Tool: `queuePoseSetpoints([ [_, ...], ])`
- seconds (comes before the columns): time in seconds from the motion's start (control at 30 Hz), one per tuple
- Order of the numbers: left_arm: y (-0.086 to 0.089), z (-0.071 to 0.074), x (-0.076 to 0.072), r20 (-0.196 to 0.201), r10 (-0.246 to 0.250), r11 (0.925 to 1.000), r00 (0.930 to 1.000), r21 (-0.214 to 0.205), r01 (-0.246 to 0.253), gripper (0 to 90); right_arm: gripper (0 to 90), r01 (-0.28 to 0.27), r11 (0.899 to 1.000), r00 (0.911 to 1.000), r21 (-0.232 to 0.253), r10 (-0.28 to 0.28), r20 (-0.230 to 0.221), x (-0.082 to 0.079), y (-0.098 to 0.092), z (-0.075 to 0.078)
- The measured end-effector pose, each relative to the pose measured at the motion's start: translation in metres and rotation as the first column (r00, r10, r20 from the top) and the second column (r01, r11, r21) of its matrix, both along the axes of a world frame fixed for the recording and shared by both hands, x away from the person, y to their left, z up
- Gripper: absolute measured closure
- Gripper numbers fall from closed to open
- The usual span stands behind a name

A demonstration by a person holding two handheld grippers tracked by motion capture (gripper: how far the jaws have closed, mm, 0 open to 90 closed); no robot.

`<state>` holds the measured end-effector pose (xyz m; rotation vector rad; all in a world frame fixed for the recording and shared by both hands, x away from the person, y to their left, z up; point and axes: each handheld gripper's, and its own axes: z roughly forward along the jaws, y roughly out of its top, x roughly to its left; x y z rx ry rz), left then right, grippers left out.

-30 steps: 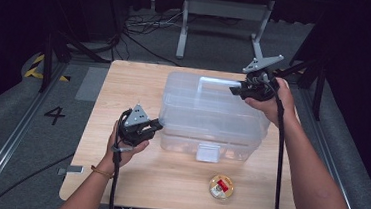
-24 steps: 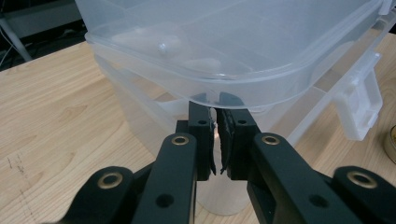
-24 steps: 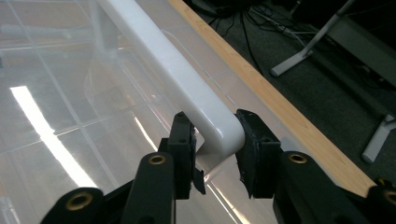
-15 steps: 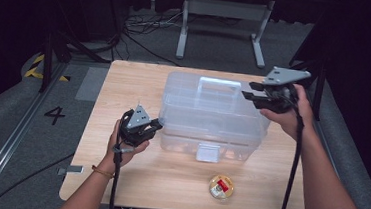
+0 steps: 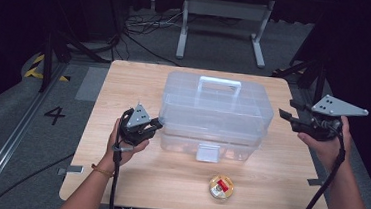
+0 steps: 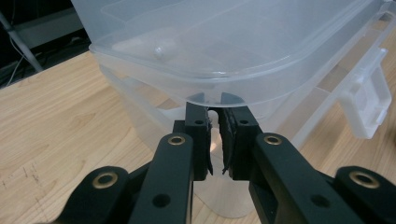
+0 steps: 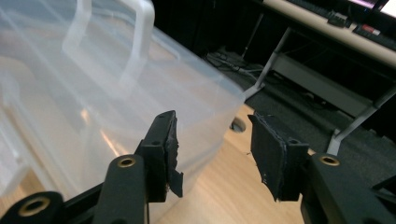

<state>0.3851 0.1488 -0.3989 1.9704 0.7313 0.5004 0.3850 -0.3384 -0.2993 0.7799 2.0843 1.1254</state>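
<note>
The right hand-held gripper [image 5: 286, 108] was up on top of the clear box [image 5: 213, 111], near its white handle [image 5: 219, 82]. Now it is off the box, out past the box's right end. Its jaws have just been opening, with nothing between them.

The left hand-held gripper [image 5: 155, 125] sits in the left hand [image 5: 125, 142] at the picture's left, forearm rising from the bottom edge, jaws level, pointing right and drawn almost together, a thin slit between the pads [image 6: 201, 140]; the right hand-held gripper [image 5: 287, 114] is held in the right hand [image 5: 327, 143] at the far right, jaws pointing left, parted with nothing between them, having just been opening.
</note>
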Motion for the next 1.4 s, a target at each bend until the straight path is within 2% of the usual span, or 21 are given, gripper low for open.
queuePoseSetpoints([
  [0.07, 0.000, 0.000, 0.000, 0.002, 0.001, 1.0000, 1.0000, 0.004, -0.001, 82.3, 49.9, 0.007, 1.000, 0.9998, -0.027, -0.007, -0.019, 0.000, -0.003, -0.012],
  [0.17, 0.000, 0.001, 0.001, -0.002, 0.002, 1.0000, 1.0000, 0.001, -0.002, 81.7, 52.0, 0.003, 0.999, 0.9990, -0.036, -0.005, -0.045, -0.001, -0.005, -0.028],
  [0.23, 0.000, 0.003, 0.001, 0.001, 0.003, 1.0000, 1.0000, -0.003, -0.003, 81.6, 54.7, -0.006, 0.998, 0.9996, -0.064, 0.004, -0.028, -0.003, -0.005, -0.040],
  [0.27, 0.000, 0.003, 0.001, 0.001, 0.003, 1.0000, 1.0000, -0.003, -0.003, 81.7, 54.7, -0.006, 0.998, 0.9996, -0.064, 0.004, -0.028, -0.003, -0.005, -0.040],
  [0.33, 0.000, 0.003, 0.002, 0.003, 0.003, 1.0000, 1.0000, -0.006, -0.003, 81.7, 54.6, -0.024, 0.997, 0.9990, -0.071, 0.022, -0.038, -0.004, -0.006, -0.056],
  [0.57, -0.001, 0.004, 0.004, 0.010, 0.005, 1.0000, 0.9999, -0.001, -0.005, 81.6, 51.4, -0.050, 0.993, 0.9960, -0.103, 0.042, -0.078, -0.002, -0.001, -0.077],
  [0.63, -0.001, 0.005, 0.005, 0.009, 0.008, 1.0000, 0.9999, 0.000, -0.008, 81.6, 50.6, -0.056, 0.996, 0.9953, -0.076, 0.050, -0.082, -0.001, 0.000, -0.080],
  [0.8, -0.001, 0.005, 0.006, 0.008, 0.007, 1.0000, 0.9999, 0.000, -0.007, 81.6, 49.9, -0.082, 0.996, 0.9954, -0.047, 0.079, -0.053, 0.000, 0.006, -0.084],
  [0.87, -0.001, 0.004, 0.006, 0.010, 0.008, 1.0000, 0.9999, 0.002, -0.008, 81.6, 50.3, -0.069, 0.996, 0.9973, -0.051, 0.068, -0.027, -0.001, 0.009, -0.084],
  [1.13, 0.000, 0.004, 0.005, 0.014, 0.010, 0.9999, 0.9999, 0.006, -0.010, 79.4, 51.4, -0.056, 0.998, 0.9983, -0.037, 0.056, 0.018, -0.002, 0.008, -0.086],
  [1.27, 0.001, 0.003, 0.005, 0.012, 0.004, 0.9999, 0.9999, 0.014, -0.004, 76.5, 53.1, -0.052, 0.999, 0.9972, -0.009, 0.052, 0.054, -0.003, 0.008, -0.086],
  [1.4, 0.002, 0.002, 0.003, 0.008, -0.009, 0.9995, 0.9999, 0.031, 0.009, 74.6, 55.2, -0.064, 0.998, 0.9924, 0.007, 0.063, 0.106, -0.006, 0.012, -0.082],
])
